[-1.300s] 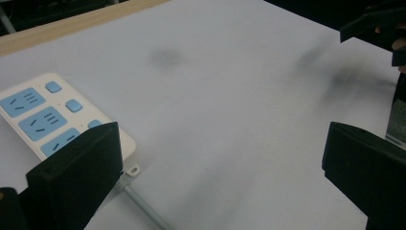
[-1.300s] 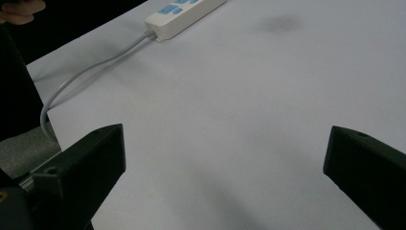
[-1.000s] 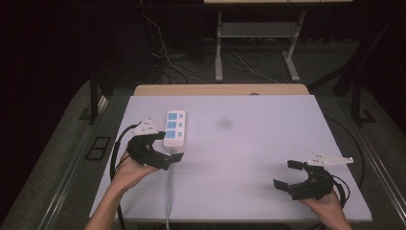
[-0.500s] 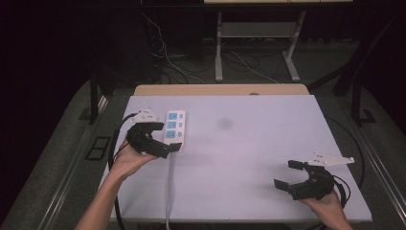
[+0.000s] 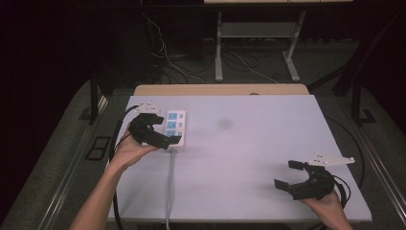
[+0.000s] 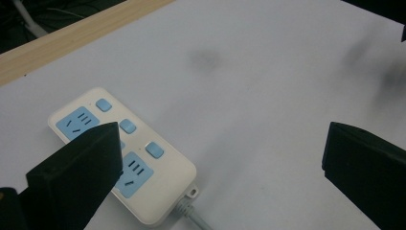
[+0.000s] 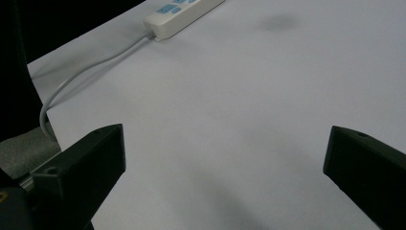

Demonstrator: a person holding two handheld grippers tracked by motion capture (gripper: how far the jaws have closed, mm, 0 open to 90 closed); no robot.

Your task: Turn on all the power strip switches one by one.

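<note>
Lying flat, white power strip (image 6: 125, 155) with blue sockets; both tongs spread.

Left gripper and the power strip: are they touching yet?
Cannot tell. In the left gripper view, one jaw of the open left gripper overlaps the power strip, hiding any gap; the high view is no clearer.

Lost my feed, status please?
Left gripper open over power strip. Right gripper open, idle near table corner. Nothing in the way.

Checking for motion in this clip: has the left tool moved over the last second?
Yes. The left tool moved toward the table's far edge, alongside the white power strip with blue sockets, which stayed put.
</note>
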